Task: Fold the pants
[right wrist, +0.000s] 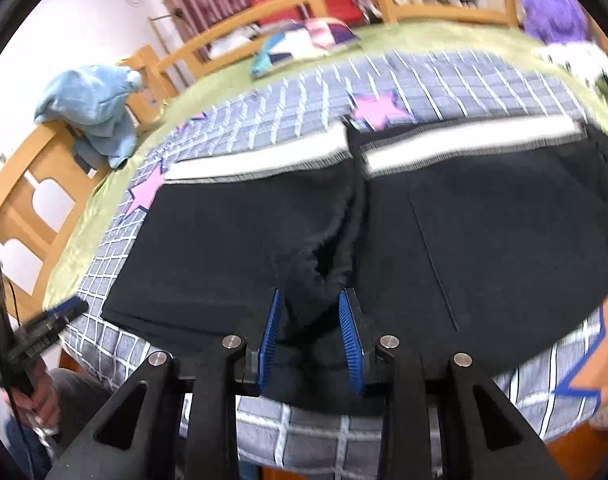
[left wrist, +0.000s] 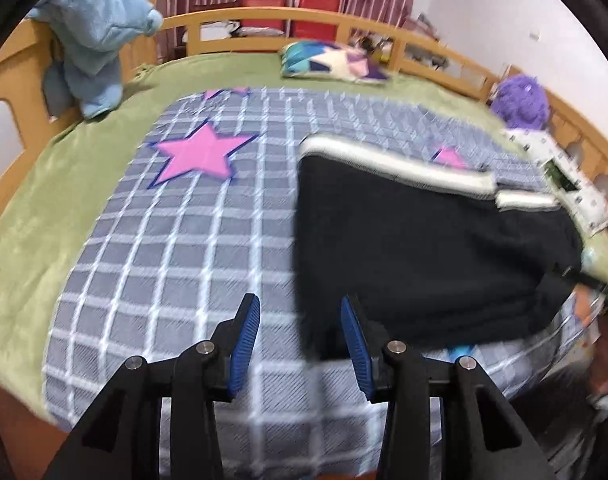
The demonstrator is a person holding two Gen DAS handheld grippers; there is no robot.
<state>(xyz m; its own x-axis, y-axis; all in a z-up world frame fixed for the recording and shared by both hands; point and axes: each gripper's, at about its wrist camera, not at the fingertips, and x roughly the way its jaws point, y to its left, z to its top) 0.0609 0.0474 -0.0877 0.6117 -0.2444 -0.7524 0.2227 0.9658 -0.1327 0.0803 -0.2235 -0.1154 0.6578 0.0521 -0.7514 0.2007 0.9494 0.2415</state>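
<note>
Two black fleece pants (right wrist: 384,220) with white hem bands lie flat on the grey checked star-print blanket (left wrist: 176,248); right gripper (right wrist: 310,340) spread wide, straddling the bunched crotch at the pants' near edge; left gripper (left wrist: 300,344) spread wide, empty, at their left edge. Risk: closing on the bunch alone would likely drag one layer and skew the fold. No containers in view.

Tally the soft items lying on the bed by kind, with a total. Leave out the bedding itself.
Black pants: 1
Patchwork pillow: 1
Plush toys: 2, one light blue and one purple
Total: 4
</note>
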